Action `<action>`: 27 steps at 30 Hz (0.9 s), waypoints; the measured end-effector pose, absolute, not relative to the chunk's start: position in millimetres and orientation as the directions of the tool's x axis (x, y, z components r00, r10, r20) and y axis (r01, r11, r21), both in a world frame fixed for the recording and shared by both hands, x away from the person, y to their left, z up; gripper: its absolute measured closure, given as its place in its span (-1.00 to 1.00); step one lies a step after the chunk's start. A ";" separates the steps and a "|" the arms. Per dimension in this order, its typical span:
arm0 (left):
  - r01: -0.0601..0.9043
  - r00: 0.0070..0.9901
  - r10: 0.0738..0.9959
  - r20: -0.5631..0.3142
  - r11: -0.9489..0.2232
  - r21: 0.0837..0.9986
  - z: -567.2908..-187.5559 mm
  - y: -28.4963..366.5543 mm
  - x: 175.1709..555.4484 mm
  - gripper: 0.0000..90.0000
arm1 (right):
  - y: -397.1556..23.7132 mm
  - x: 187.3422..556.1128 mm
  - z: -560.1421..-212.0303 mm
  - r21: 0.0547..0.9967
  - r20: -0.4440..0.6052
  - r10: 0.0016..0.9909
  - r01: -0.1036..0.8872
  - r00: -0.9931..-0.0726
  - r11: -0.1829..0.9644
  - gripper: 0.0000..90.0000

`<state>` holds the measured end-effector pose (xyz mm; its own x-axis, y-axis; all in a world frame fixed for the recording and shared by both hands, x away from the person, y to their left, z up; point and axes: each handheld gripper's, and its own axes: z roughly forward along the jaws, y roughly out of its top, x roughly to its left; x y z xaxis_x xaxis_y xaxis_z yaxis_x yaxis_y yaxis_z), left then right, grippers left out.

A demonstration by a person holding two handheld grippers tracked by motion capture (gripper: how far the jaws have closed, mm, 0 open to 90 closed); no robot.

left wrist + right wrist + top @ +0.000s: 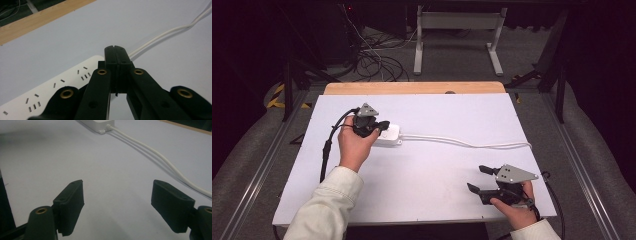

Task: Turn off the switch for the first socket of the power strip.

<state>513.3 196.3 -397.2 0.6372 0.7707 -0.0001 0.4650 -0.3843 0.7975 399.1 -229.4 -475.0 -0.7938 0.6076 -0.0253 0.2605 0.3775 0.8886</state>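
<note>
**Two handheld grippers, white power strip on white tabletop**

Left gripper [379, 126]: black, two-jaw, grey three-cornered plate on top, held in the person's left hand [354, 147]. Jaws stood pressed together with nothing visible between them, as the left gripper view [117, 53] showed. The tips lay over the near end of the white rectangular plastic power strip [389, 135], just above its upper face; contact could not be told.

Power strip: lay flat at the left-centre of the table, rows of small socket slots along its top [57, 83]. Its white cord [472, 144] ran from the strip's right end across the table toward the right edge; in the right gripper view [160, 157] it ran diagonally past the jaws.

Right gripper [479, 179]: same make, held in the person's right hand [514, 210] at the near right corner. Jaws stood wide apart and empty [117, 202], pointing left over bare surface, well apart from the strip.

Table [437, 185]: white sheet over a light wooden board [412, 88], whose far edge was exposed. A cream sleeve [327, 205] covered the left forearm.
</note>
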 end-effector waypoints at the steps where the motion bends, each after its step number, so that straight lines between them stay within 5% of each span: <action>1: 0.465 0.637 0.771 0.000 -0.384 0.798 -397.2 196.3 513.3 1.00 | -229.6 399.1 -475.1 0.889 -0.025 0.608 0.261 -0.794 0.377 -0.40; 19: 0.391 0.668 0.743 0.042 -0.398 0.830 -377.3 202.1 491.2 0.98 | -229.8 398.9 -475.1 0.890 -0.023 0.611 0.263 -0.791 0.374 -0.40; 21: 0.380 0.664 0.747 0.038 -0.381 0.843 -374.2 203.2 486.6 0.72 | -229.9 398.8 -475.0 0.890 -0.022 0.613 0.264 -0.790 0.372 -0.40; 27: 0.340 0.685 0.728 0.027 -0.352 0.872 -367.6 210.4 468.5 0.34 | -229.8 398.8 -474.9 0.889 -0.022 0.613 0.264 -0.790 0.373 -0.41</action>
<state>468.5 210.4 -367.6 0.6845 0.7285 0.0273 0.3401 -0.3522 0.8720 398.8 -229.8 -474.9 -0.7899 0.6128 -0.0222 0.2643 0.3728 0.8895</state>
